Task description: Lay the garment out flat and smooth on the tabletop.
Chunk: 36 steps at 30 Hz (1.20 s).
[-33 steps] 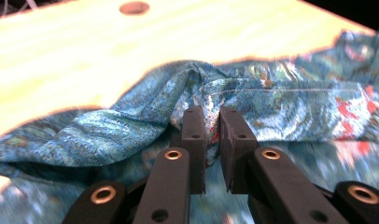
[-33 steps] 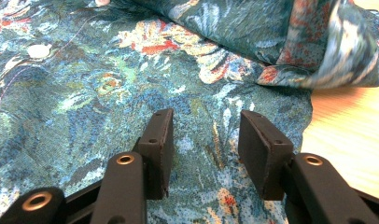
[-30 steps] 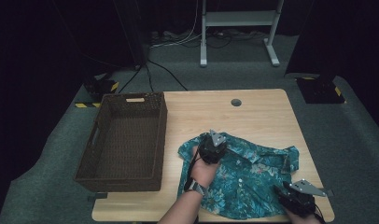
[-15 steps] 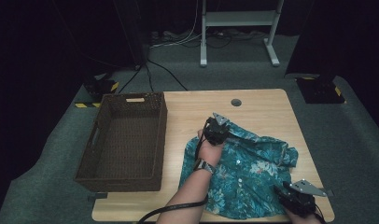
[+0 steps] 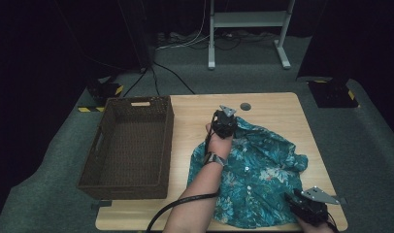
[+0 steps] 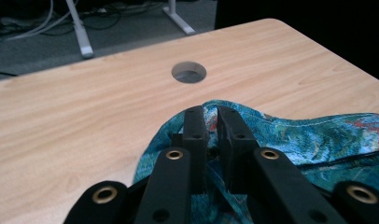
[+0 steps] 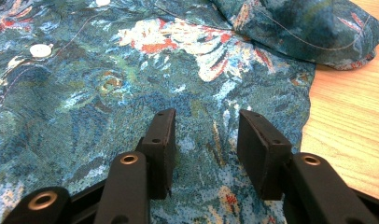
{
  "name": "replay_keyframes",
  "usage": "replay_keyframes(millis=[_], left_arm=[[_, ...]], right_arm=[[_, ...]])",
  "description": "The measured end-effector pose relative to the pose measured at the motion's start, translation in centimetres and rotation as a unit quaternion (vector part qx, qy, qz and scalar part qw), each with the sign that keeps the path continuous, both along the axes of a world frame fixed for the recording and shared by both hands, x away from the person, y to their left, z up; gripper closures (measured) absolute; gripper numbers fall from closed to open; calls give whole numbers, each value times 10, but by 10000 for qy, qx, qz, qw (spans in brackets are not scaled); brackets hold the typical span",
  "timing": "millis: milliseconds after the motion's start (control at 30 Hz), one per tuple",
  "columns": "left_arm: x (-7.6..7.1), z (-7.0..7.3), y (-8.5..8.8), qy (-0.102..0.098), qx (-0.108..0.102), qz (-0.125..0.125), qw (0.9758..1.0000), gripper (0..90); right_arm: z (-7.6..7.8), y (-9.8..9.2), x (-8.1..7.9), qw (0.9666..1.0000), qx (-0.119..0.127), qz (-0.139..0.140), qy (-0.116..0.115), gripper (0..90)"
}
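A teal floral shirt [image 5: 263, 167] lies spread over the right half of the wooden table [image 5: 192, 114]. My left gripper [image 5: 228, 116] is at the shirt's far edge, shut on a fold of the fabric [image 6: 271, 130]. In the left gripper view the cloth is pinched between its jaws [image 6: 212, 115]. My right gripper [image 5: 293, 200] rests at the shirt's near right corner. Its jaws [image 7: 206, 123] stand apart above flat cloth [image 7: 131, 70], with nothing pressed between the pads.
A dark wicker basket [image 5: 167, 141] stands empty on the table's left side. A round cable hole [image 5: 245, 106] lies just beyond the left gripper. Bare wood runs along the table's far edge and its right side [image 7: 346, 121]. A desk frame and cables stand on the floor behind.
My left hand has moved toward the table's far edge with the shirt's edge in its jaws, stretching the shirt out. The right gripper has stayed put.
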<state>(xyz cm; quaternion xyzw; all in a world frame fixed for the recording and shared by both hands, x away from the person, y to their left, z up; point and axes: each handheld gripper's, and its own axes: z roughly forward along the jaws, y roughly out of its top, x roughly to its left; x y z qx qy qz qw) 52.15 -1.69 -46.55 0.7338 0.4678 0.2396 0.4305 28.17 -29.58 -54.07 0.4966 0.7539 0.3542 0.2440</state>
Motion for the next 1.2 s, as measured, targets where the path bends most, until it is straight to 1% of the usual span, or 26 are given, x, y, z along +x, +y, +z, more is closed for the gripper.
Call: replay_keyframes(millis=[67, 133, 233, 300, 367, 467, 533, 600, 667, 733, 800, 900, 933, 967, 1000, 1033, 1167, 1200], left_arm=[[5, 0, 0, -10, 23, 73, 10000, 824], [10, -1, 1, 68, -5, 131, 9999, 823], [14, -1, 2, 85, 66, 210, 9997, 823], [16, 1, 3, 88, 22, 245, 9997, 813], [16, 5, 5, 36, -34, 305, 9995, 779], [15, 9, 7, -22, -111, 294, 9995, 736], [12, 12, 7, -91, -105, 331, 9994, 664], [8, 15, 8, -107, -222, 283, 9993, 653], [3, 16, 8, -117, -252, 234, 9993, 628], [-2, 15, 10, -82, -276, 177, 9994, 611], [-7, 14, 12, -82, -301, 150, 9994, 598], [-16, 12, 15, -75, -259, 77, 9996, 565], [-18, 11, 16, -70, -274, 69, 9996, 559], [-21, 9, 18, -41, -278, 30, 9996, 551], [-21, 9, 18, -41, -278, 30, 9996, 546], [-27, 7, 19, -6, -281, -4, 9996, 546], [-37, 1, 23, 75, -274, -43, 9996, 490], [-37, 1, 23, 75, -274, -43, 9996, 476]], right_arm=[[0, 0, 0, 10000, 6, 5, 5, 574], [0, 0, 0, 10000, 8, 7, -2, 574], [0, 0, 0, 10000, 9, 13, -2, 575], [0, 0, 0, 10000, 10, 17, -2, 576], [0, 0, 0, 10000, 10, 19, -2, 576], [0, 0, 0, 10000, 4, 23, -6, 577], [0, 0, 0, 10000, 7, 25, -3, 577], [0, 0, 0, 10000, 6, 22, -6, 577], [0, 1, 0, 10000, 4, 19, -8, 577], [0, 0, 0, 10000, 3, 20, -4, 576], [0, 0, 0, 10000, 1, 20, -3, 577], [0, 0, 0, 10000, 1, 19, -3, 577], [0, 0, 0, 10000, 1, 19, -3, 577], [0, 0, 0, 10000, 1, 18, -3, 577], [0, 0, 0, 10000, 1, 18, -3, 577], [0, 1, 0, 10000, 3, 15, -1, 577], [0, 1, 0, 10000, 8, 8, 4, 576], [0, 1, 0, 10000, 8, 8, 4, 576]])
